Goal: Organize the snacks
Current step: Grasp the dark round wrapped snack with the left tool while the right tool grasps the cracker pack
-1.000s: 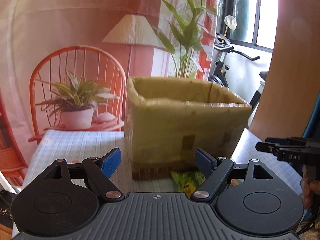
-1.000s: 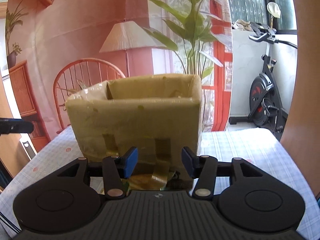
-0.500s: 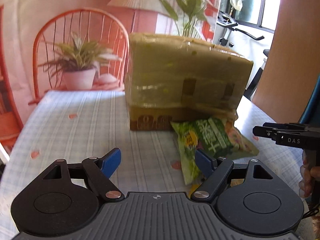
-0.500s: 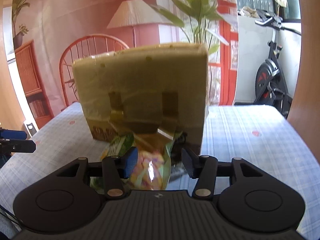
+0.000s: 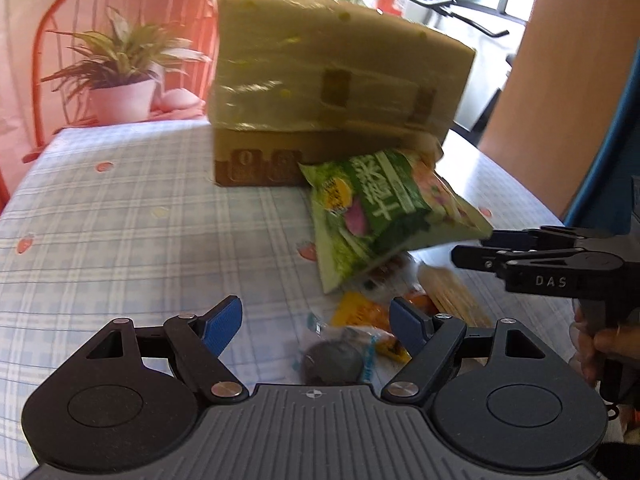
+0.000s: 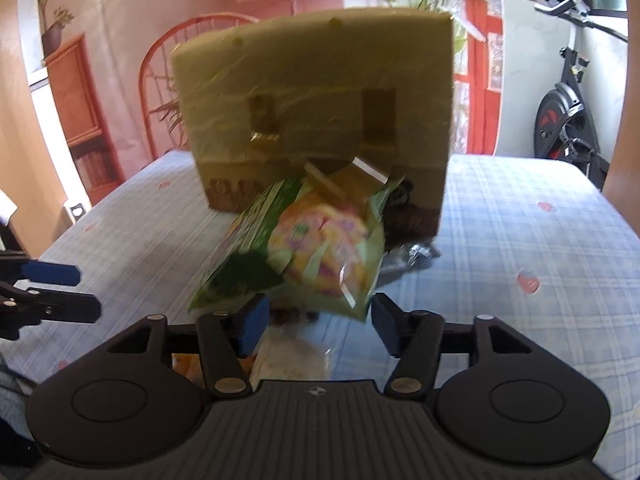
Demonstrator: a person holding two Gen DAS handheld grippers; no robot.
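A tape-wrapped cardboard box (image 5: 332, 92) stands on the checked tablecloth (image 5: 120, 220). A green snack bag (image 5: 384, 208) leans against the box's front, on a small pile of packets. In the pile are a yellow packet (image 5: 360, 312) and a dark round biscuit in clear wrap (image 5: 332, 360). My left gripper (image 5: 316, 324) is open, low over the biscuit, touching nothing. My right gripper (image 6: 320, 322) faces the green bag (image 6: 304, 248) and its jaws are opening. The bag's lower edge sits just ahead of the gap, unpressed. Each gripper shows in the other's view: right gripper (image 5: 470, 246), left gripper (image 6: 86, 292).
Behind the table stand an orange chair (image 5: 120, 8) holding a potted plant (image 5: 120, 96), a lamp and a tall plant. An exercise bike (image 6: 568, 112) stands at the right. A dark wrapper (image 6: 404, 240) lies beside the box (image 6: 316, 108). A hand (image 5: 600, 344) grips the right tool.
Both grippers have sunk and tipped downward toward the table. The box's open top left view and the snack pile came into view. The right jaws have widened.
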